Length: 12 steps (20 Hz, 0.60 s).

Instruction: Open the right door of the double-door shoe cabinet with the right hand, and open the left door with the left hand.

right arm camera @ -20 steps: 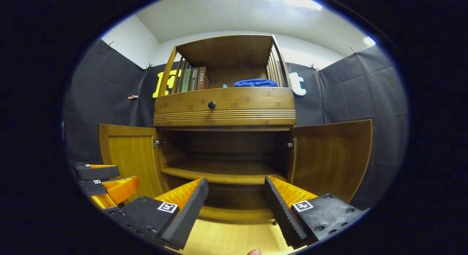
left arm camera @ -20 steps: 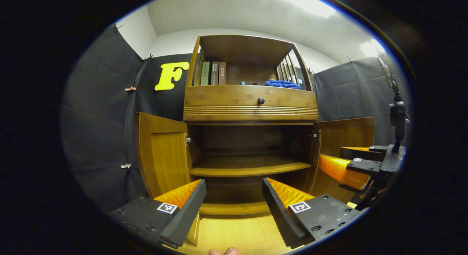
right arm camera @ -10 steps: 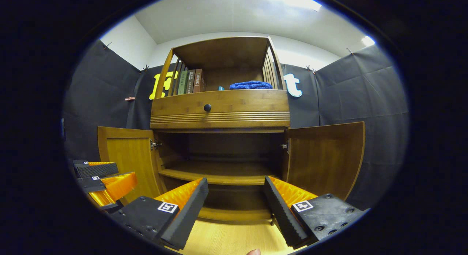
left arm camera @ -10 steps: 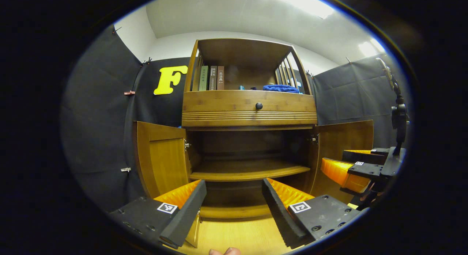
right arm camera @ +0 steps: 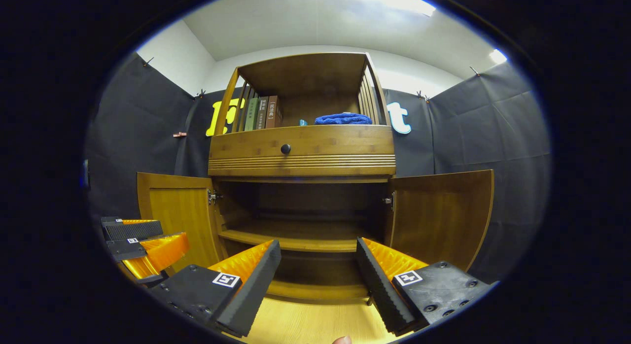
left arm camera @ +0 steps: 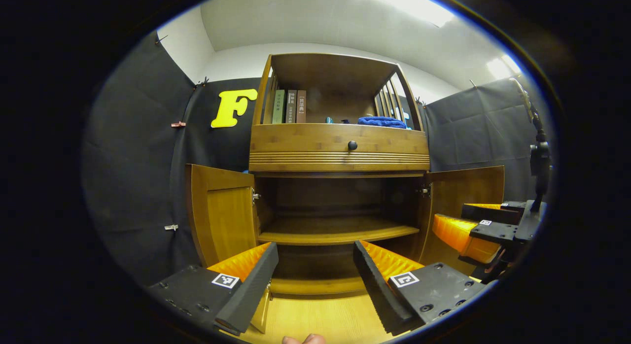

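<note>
Shoe cabinet (left arm camera: 339,186) straight ahead, left door (left arm camera: 220,213) and right door (right arm camera: 440,216) both swung wide, inner shelf (left arm camera: 335,230) bare. Left gripper (left arm camera: 315,280) and right gripper (right arm camera: 318,280) spread, holding nothing, well apart from doors. Since a second ago, slightly lower viewpoint, nothing else. Task judged complete.

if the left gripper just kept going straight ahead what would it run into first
Probably nothing soon: the left gripper is open and aims between both open doors into the cabinet's lower bay, under the shelf. The back panel likely comes first; depth is unclear.
</note>
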{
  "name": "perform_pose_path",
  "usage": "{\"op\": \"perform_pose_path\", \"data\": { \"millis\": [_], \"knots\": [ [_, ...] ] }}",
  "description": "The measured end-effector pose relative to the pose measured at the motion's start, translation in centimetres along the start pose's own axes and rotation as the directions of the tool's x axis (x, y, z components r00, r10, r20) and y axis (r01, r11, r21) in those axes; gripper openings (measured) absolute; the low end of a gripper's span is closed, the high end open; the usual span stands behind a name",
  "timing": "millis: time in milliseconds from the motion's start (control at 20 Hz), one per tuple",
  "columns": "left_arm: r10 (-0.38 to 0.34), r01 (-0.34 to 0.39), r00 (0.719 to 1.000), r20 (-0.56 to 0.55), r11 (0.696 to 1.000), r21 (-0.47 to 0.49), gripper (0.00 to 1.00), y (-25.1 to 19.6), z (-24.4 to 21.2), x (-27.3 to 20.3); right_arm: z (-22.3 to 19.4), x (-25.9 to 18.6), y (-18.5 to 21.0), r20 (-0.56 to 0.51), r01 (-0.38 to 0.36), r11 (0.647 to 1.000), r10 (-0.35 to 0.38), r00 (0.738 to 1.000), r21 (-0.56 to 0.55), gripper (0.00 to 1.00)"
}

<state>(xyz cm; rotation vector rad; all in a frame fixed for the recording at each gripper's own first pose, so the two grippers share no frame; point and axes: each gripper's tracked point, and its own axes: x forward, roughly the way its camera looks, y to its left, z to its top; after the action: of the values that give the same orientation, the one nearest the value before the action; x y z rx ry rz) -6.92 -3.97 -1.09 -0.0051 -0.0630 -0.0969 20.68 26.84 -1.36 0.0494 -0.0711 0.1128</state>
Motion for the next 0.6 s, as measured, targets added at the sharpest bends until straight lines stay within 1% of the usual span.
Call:
{"op": "perform_pose_path", "data": {
  "millis": [50, 150, 250, 300, 350, 400, 450, 600],
  "knots": [
    [0.004, -0.004, 1.0, 0.003, 1.0, 0.001, 0.95, 0.09, 0.09, 0.04, 0.08, 0.02, 0.0, 0.0, -0.002, 1.0, 0.002, 1.0, 0.002, 0.98],
    [0.005, -0.005, 1.0, -0.001, 1.0, -0.002, 0.96, 0.01, -0.06, 0.17, 0.12, 0.1, 0.13, -0.001, -0.005, 1.0, 0.005, 1.0, 0.006, 0.98],
    [0.005, -0.005, 1.0, -0.003, 1.0, -0.005, 0.94, -0.05, -0.07, 0.27, 0.3, 0.09, 0.02, 0.005, -0.004, 1.0, 0.004, 1.0, 0.005, 0.98],
    [0.004, -0.004, 1.0, -0.004, 1.0, -0.006, 0.96, -0.11, -0.14, 0.27, 0.29, 0.15, -0.04, 0.006, -0.002, 1.0, 0.002, 1.0, 0.003, 0.99],
    [0.003, -0.003, 1.0, -0.004, 1.0, -0.006, 0.96, -0.16, -0.12, 0.33, 0.26, 0.21, -0.12, 0.006, -0.002, 1.0, 0.002, 1.0, 0.002, 0.97],
    [0.002, -0.002, 1.0, -0.005, 1.0, -0.007, 0.96, -0.28, -0.16, 0.38, 0.24, 0.16, -0.16, 0.005, -0.001, 1.0, 0.001, 1.0, 0.003, 0.99],
    [0.0, 0.0, 1.0, -0.004, 1.0, -0.007, 0.96, -0.3, -0.08, 0.43, 0.24, 0.21, -0.23, 0.004, 0.001, 1.0, -0.001, 1.0, 0.005, 0.98],
    [-0.004, 0.004, 1.0, -0.003, 1.0, -0.001, 0.95, -0.5, -0.06, 0.44, 0.09, 0.2, -0.39, 0.003, 0.003, 1.0, -0.003, 1.0, 0.011, 0.98]
  ]
}}
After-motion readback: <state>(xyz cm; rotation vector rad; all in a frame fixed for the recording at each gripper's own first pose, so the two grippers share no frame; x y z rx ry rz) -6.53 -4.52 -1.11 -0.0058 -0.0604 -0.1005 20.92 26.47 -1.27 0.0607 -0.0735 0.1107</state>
